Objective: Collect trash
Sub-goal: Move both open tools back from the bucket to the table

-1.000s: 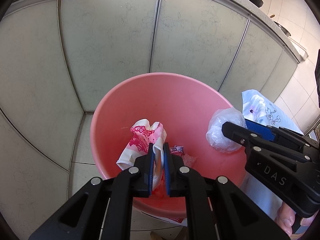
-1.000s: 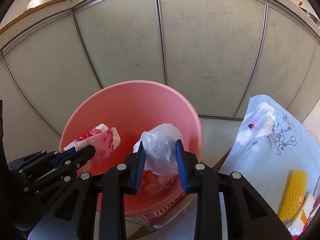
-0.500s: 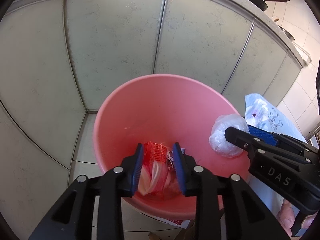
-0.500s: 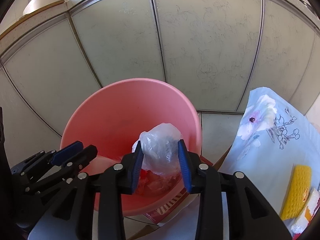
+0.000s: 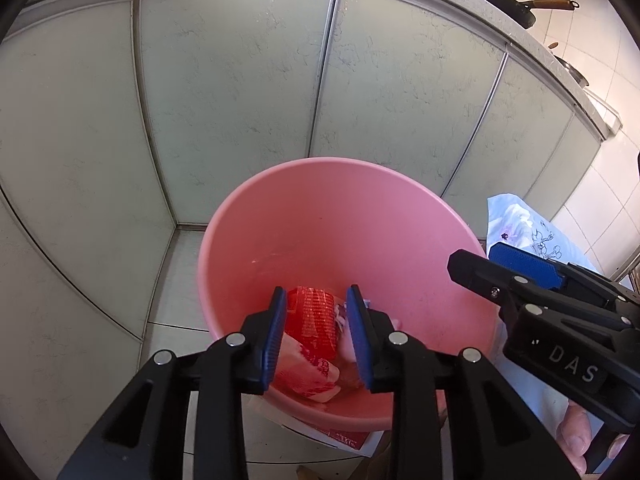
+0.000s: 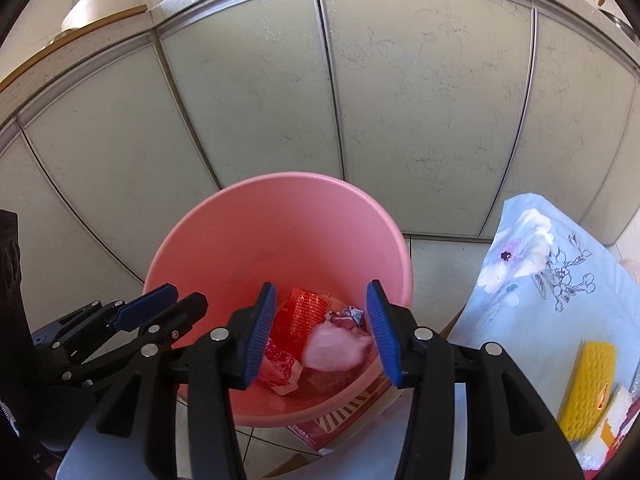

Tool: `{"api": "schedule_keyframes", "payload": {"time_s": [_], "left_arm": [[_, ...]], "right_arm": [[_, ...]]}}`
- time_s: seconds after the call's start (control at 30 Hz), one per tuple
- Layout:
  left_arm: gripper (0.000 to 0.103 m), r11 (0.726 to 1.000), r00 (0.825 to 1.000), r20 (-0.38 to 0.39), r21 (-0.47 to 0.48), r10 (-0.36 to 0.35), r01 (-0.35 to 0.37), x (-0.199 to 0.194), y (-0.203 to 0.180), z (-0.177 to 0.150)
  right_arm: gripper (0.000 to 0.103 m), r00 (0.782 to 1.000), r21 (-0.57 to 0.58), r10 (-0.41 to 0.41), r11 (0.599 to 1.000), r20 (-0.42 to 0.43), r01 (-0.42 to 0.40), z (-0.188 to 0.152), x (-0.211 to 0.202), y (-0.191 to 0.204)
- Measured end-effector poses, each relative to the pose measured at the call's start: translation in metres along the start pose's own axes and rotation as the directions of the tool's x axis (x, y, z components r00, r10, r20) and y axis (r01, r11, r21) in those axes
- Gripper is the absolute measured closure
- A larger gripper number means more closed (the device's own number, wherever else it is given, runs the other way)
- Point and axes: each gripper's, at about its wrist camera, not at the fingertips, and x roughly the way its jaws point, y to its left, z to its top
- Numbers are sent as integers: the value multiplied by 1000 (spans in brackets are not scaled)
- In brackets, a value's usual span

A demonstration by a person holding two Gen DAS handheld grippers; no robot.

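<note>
Hovering over the bin: left gripper (image 5: 316,330) with fingers apart, nothing between them; right gripper (image 6: 322,330) likewise spread wide and empty, both just above the near rim. Trash lies at the bottom of the pink bin (image 6: 276,216): red wrapper (image 6: 306,314), crumpled clear bag (image 6: 338,350), printed pouch (image 6: 280,366), all touching. Judged light, soft, crushable, film slippery; pinch a bunched fold, not a flat face. Yellow sponge (image 6: 586,386) on floral cloth (image 6: 536,280) to the right. Cabinet doors (image 6: 420,120) beyond

Both cameras look down from close above into the same pink bucket (image 5: 344,224) (image 6: 280,232), side by side, facing the cupboard doors (image 5: 240,80).
</note>
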Motion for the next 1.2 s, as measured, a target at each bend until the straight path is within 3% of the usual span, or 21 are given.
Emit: {"api": "schedule_keyframes", "payload": {"time_s": [0.53,0.67,0.8,1.2], "left_arm": [[73,999,999,42,24,-24,23,-34,-12,2],[73,998,997,67,47,-38,34,-50,-23,3],[64,996,994,91,73,-53,46,-66,-35,1],[64,984,984,134,150,-117,97,-114,-75,-15]], "right_arm": [[55,997,12,-9,1000,74,9,-10,-50,-14],[55,995,21,-11,1000,100,9,-17,-71,-19],[55,992,27,-22,999,122,19,-24,-91,-25],[55,983,63,-63,997,169,53,-61,-139,-38]]}}
